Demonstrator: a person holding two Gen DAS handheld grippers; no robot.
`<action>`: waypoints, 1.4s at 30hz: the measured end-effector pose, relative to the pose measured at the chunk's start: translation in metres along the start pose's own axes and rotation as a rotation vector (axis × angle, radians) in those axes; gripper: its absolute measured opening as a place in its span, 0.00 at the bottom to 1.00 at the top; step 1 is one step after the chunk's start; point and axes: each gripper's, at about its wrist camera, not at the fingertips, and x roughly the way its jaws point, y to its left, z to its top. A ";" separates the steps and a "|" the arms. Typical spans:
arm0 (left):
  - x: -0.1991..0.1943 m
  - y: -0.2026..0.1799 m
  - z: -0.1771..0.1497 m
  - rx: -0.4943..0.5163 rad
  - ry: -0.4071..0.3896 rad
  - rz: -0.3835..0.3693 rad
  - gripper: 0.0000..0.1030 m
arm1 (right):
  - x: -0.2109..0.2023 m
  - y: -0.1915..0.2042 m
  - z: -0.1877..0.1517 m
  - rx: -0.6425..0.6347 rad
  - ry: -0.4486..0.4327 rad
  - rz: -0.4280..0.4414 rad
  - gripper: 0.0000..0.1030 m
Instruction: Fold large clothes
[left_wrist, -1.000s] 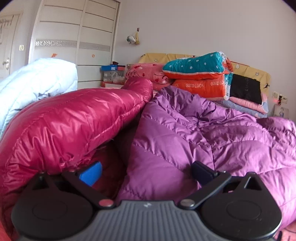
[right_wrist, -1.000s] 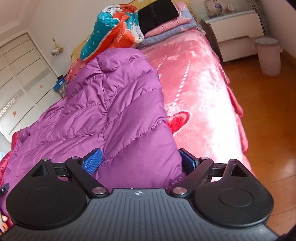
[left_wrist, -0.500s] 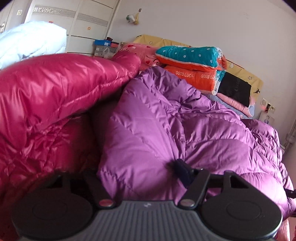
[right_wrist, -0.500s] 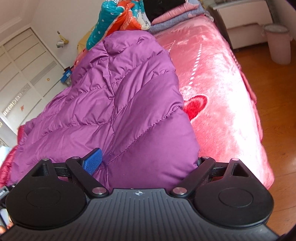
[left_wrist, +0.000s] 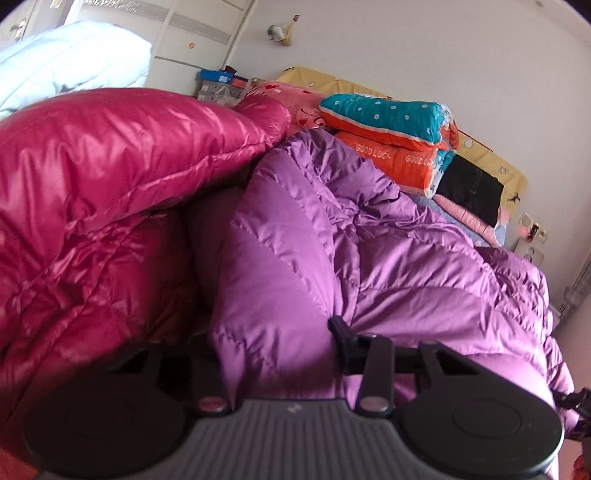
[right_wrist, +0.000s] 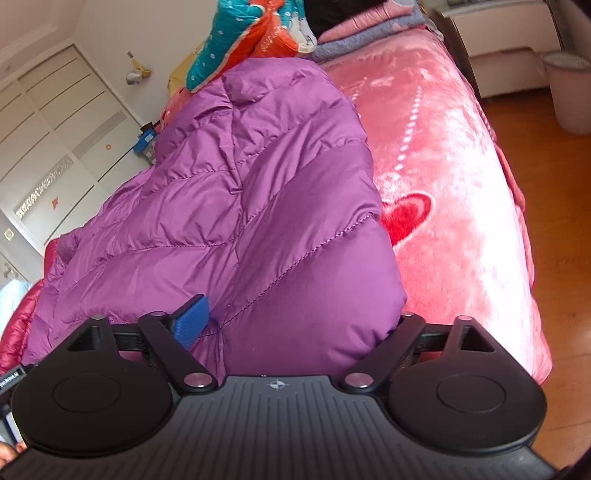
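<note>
A purple down jacket (left_wrist: 369, 258) lies spread over the bed, its near corner (right_wrist: 295, 295) filling the right wrist view. A crimson down jacket (left_wrist: 110, 166) bulges to its left. My left gripper (left_wrist: 273, 339) is closing on a bunched fold of the purple jacket. Its right finger (left_wrist: 341, 332) digs into the fabric, which puckers around it, and its left finger is hidden under cloth. My right gripper (right_wrist: 295, 321) stands wide with the jacket's corner between its fingers. Its blue left pad (right_wrist: 192, 321) lies beside the fabric, and the right finger is covered.
A pink heart-print bed cover (right_wrist: 443, 184) lies bare to the right of the jackets. Folded quilts (left_wrist: 388, 122) are stacked at the headboard. A pale blue padded garment (left_wrist: 74, 70) sits at the far left, with a white wardrobe (right_wrist: 55, 129) behind. A nightstand (right_wrist: 506, 33) and bin (right_wrist: 569, 92) stand on the wood floor (right_wrist: 561, 258).
The left jaws have narrowed onto the purple jacket, and the left blue pad has gone under the cloth as the view rolled. The jacket corner has slid over the right gripper's right finger.
</note>
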 end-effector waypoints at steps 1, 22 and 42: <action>-0.003 0.001 0.000 -0.017 0.002 -0.005 0.35 | 0.000 0.002 0.001 -0.014 -0.002 -0.001 0.89; -0.110 -0.043 -0.063 -0.029 0.163 -0.025 0.27 | -0.065 -0.040 0.014 -0.066 -0.002 0.031 0.47; -0.171 -0.077 -0.062 0.179 0.194 0.144 0.79 | -0.102 -0.058 0.021 -0.068 -0.144 -0.047 0.99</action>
